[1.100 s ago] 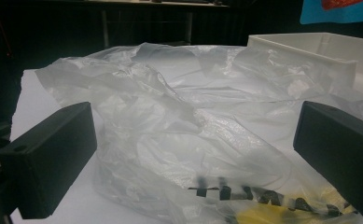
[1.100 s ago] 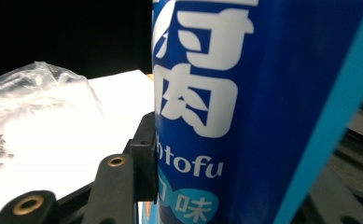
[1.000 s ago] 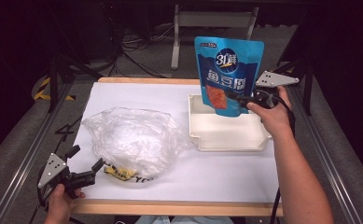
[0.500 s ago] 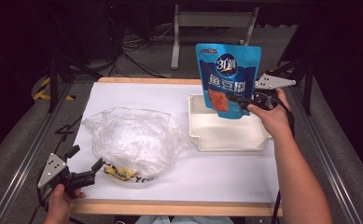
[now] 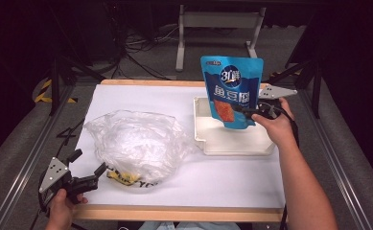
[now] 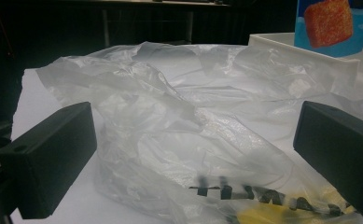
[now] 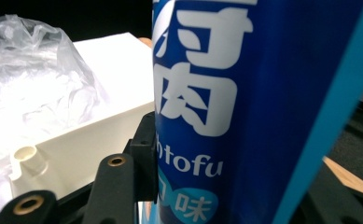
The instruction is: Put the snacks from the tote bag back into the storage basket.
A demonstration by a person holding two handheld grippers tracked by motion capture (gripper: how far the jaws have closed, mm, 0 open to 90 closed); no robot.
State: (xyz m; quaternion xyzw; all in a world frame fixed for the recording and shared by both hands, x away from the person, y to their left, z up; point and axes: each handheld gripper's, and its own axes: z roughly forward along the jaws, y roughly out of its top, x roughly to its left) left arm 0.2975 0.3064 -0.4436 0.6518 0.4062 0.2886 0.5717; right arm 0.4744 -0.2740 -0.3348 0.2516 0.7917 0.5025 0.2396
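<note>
My right gripper (image 5: 245,111) is raised, forearm stretched forward, pinching one blue pouch (image 5: 232,91) upright over the one white tray (image 5: 208,139). My left gripper (image 5: 86,166) sits low, jaws spread, facing one plastic bag (image 5: 138,141).

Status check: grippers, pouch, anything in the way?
Right gripper shut on blue snack pouch, upright over white tray. Left gripper open at clear plastic bag. Tray unobstructed.
</note>
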